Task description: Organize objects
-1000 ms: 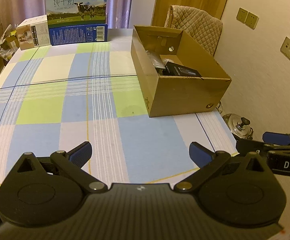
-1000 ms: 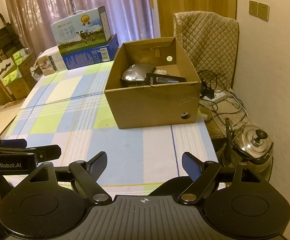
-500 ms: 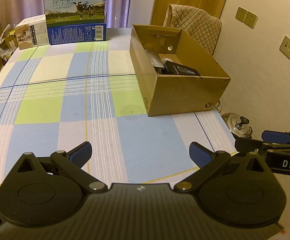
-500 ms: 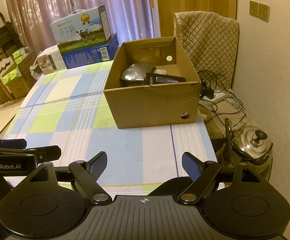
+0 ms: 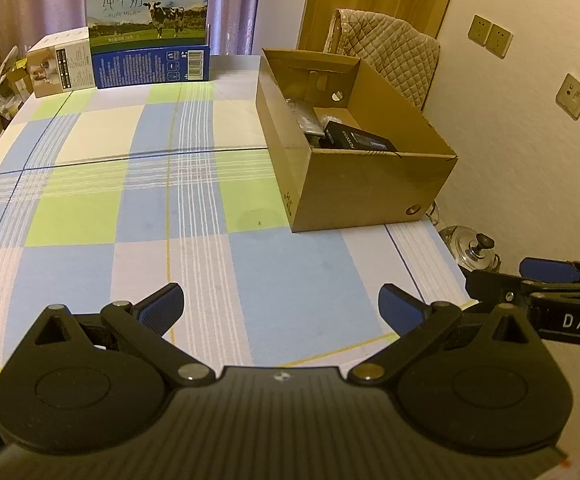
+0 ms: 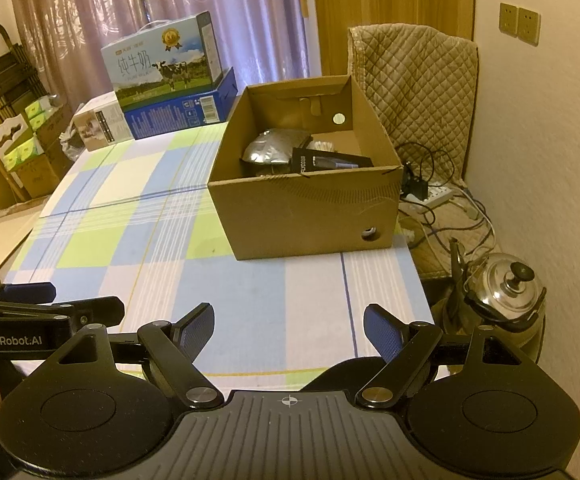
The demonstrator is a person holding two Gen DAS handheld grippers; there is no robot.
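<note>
An open cardboard box (image 5: 366, 188) (image 6: 310, 216) stands on the checked tablecloth at the table's right side. Inside it lie a black carton (image 5: 358, 140) (image 6: 330, 160), a silvery pouch (image 6: 275, 146) and some smaller items. My left gripper (image 5: 281, 308) hovers open over the near table edge, well short of the box, with nothing between its blue pads. My right gripper (image 6: 288, 330) is open too, empty, at the near right corner of the table. Each gripper shows at the other view's edge.
A milk carton case (image 5: 147, 4) sits on a blue box (image 5: 151, 66) at the far end, beside a small white box (image 5: 59, 64). A steel kettle (image 6: 506, 284) and cables lie on the floor right of the table. A quilted chair (image 6: 418, 80) stands behind the cardboard box.
Both views shift only slightly; the left wrist view has drifted a little so the box sits marginally higher. Both grippers stay open and empty.
</note>
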